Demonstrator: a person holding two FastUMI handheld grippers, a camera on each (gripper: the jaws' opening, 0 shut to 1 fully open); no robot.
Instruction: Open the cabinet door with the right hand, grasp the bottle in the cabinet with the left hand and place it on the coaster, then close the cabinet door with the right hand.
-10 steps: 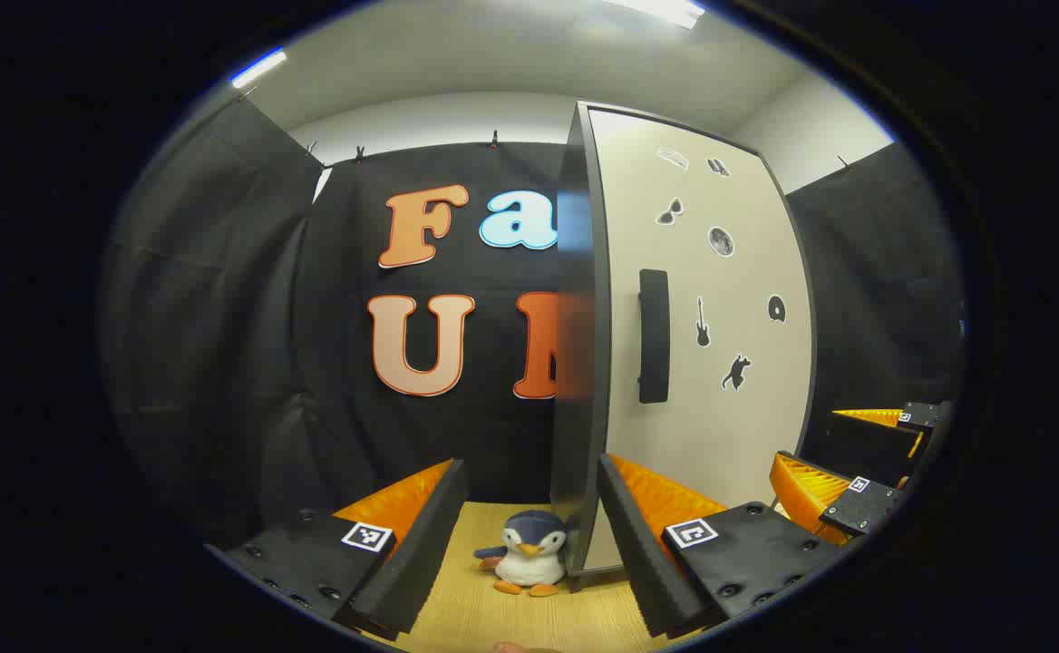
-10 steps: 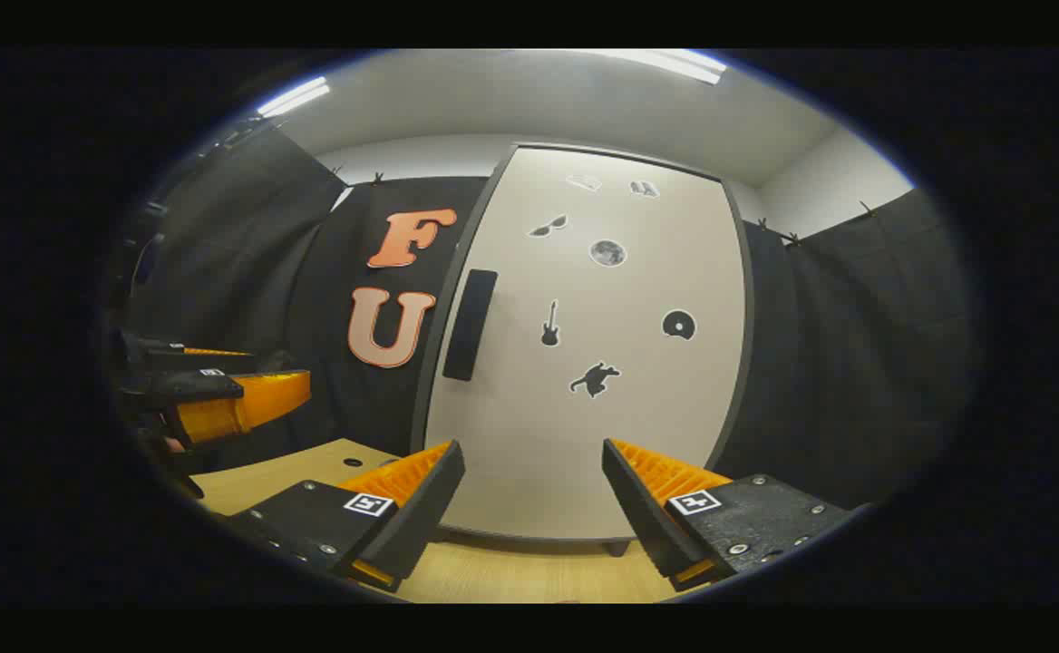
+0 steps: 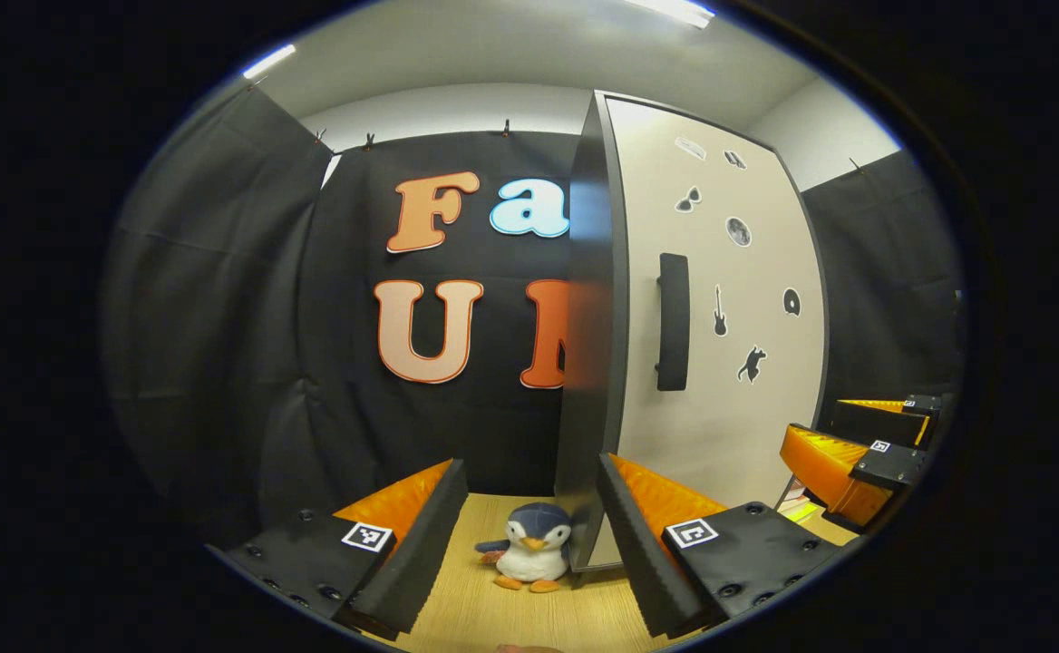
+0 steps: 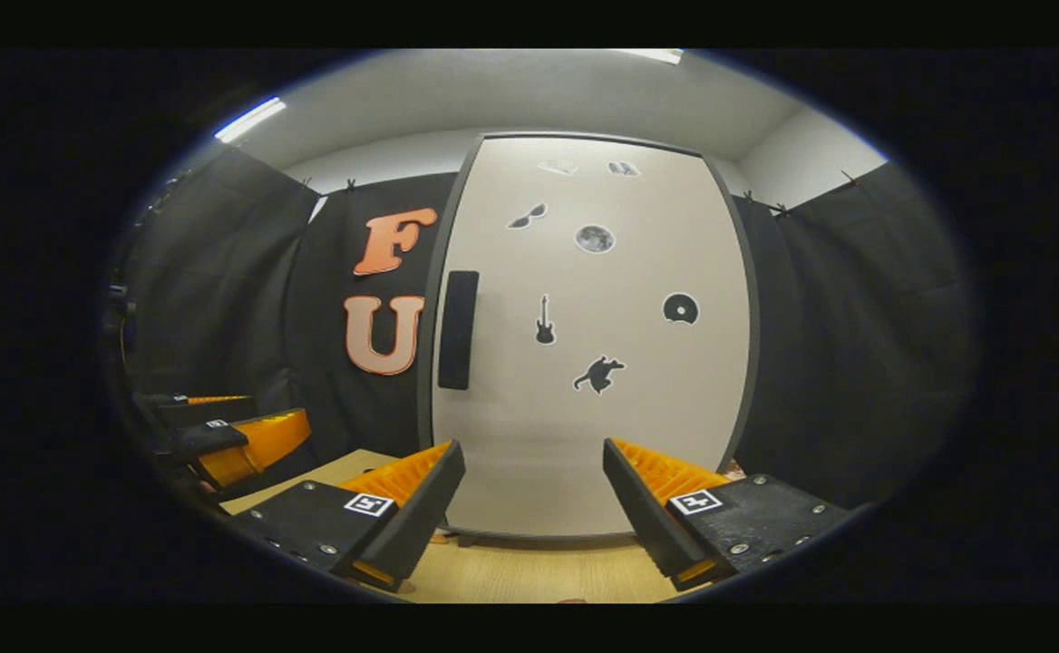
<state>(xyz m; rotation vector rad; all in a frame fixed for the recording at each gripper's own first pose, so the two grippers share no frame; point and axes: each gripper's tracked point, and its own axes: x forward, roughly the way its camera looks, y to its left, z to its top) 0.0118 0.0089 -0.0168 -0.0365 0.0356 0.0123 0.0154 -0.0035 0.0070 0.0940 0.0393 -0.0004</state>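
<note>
Black cloth hangs all around the booth, with a pale ceiling and strip lights above, and a light wood tabletop [image 3: 529, 617] runs underneath everything. From where I'm driving, the cabinet [image 3: 588, 363] stands upright toward the back of the tabletop, and its cream cabinet door [image 4: 584, 363] is closed, flush in its dark frame. Little black stickers [image 4: 598, 374] are scattered over the door: a guitar, a cat, sunglasses, a moon, a disc. The dark vertical handle [image 4: 458, 329] sits near the door's left edge in the right gripper view. My right hand-held gripper [image 4: 534, 508] hangs in front of the door's lower half with its fingers spread wide and nothing between them, not touching the door. My left hand-held gripper [image 3: 529, 535] is spread apart too, also empty, pointed at the cabinet's left front corner. Between its fingers I can see a small penguin plush [image 3: 529, 555] standing on the tabletop right against the cabinet's side. Can't see the bottle at all, since the door is shut, and I can't pick out the coaster either. In the left gripper view the right one shows off at the right edge, near the door's lower corner.
</note>
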